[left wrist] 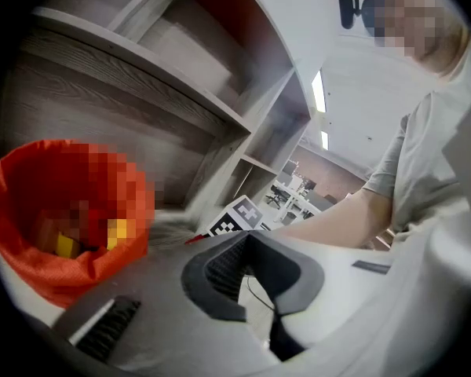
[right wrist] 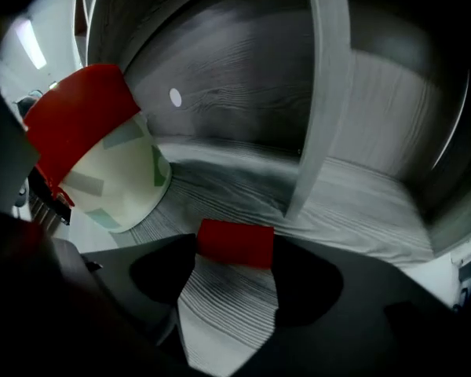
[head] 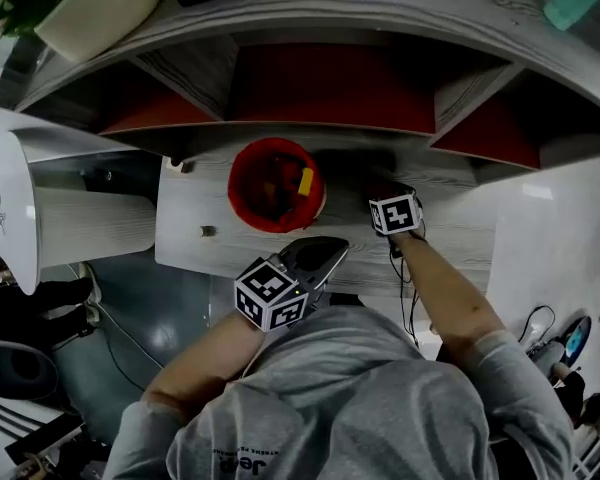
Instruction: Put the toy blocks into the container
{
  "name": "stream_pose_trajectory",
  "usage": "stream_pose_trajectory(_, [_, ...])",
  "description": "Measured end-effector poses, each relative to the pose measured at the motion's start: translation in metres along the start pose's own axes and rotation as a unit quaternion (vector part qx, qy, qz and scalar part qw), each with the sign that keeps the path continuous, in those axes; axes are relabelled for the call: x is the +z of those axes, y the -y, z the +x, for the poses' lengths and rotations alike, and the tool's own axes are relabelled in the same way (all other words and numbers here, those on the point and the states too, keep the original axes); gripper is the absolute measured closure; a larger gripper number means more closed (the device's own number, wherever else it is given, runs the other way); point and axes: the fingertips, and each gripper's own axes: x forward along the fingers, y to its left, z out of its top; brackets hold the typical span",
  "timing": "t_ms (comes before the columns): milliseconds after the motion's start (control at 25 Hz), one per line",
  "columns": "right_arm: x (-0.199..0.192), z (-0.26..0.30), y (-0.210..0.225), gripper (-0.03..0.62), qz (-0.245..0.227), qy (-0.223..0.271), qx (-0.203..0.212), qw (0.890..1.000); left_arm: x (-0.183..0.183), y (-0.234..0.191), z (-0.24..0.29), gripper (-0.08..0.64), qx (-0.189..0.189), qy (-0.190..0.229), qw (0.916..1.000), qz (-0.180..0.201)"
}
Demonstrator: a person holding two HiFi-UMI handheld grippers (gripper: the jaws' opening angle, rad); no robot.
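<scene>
A red-lined container [head: 236, 184] stands on the wooden desk [head: 185, 218], and a yellow block [head: 305, 181] shows inside it. In the right gripper view a red block [right wrist: 235, 242] lies on the desk to the right of the container [right wrist: 118, 187]. My right gripper [right wrist: 235, 264] points steeply down, open, with this block between its fingertips. In the head view it sits right of the container [head: 382, 190]. My left gripper [head: 325, 250] hangs at the desk's front edge below the container, its jaws shut on nothing [left wrist: 248, 239]. The container [left wrist: 71, 277] is to its left.
Above the desk rises a curved shelf unit with red-backed compartments [head: 330, 83]. A grey upright divider [right wrist: 322, 93] stands just behind the red block. A white round object [head: 10, 208] sits at the left, and a small knob [head: 208, 231] lies on the desk's left part.
</scene>
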Motion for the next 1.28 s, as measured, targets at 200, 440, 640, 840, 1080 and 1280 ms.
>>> stream_pose_trajectory(200, [0.011, -0.036, -0.01, 0.268, -0.013, 0.04, 0.031, 0.999, 0.005, 0.009, 0.0, 0.548, -0.008, 0.001, 0.9999, 0.007])
stream_pose_trajectory(440, [0.069, -0.121, -0.058, 0.268, -0.048, 0.125, 0.091, 0.987, 0.039, 0.013, -0.026, 0.548, -0.013, 0.032, 0.999, 0.026])
stream_pose_trajectory(640, [0.12, -0.176, -0.116, 0.267, -0.096, 0.17, 0.11, 0.975, 0.07, -0.003, -0.078, 0.548, -0.003, 0.071, 0.9966, 0.041])
stream_pose_trajectory(840, [0.161, -0.194, -0.175, 0.265, -0.142, 0.181, 0.109, 0.967, 0.094, -0.038, -0.14, 0.548, 0.01, 0.102, 0.9933, 0.053])
stream_pose_trajectory(1080, [0.169, -0.172, -0.221, 0.264, -0.151, 0.154, 0.084, 0.973, 0.1, -0.075, -0.203, 0.548, 0.005, 0.104, 0.9928, 0.058])
stream_pose_trajectory(1280, [0.168, -0.15, -0.236, 0.262, -0.15, 0.13, 0.055, 0.979, 0.097, -0.095, -0.228, 0.548, -0.013, 0.097, 0.9935, 0.058])
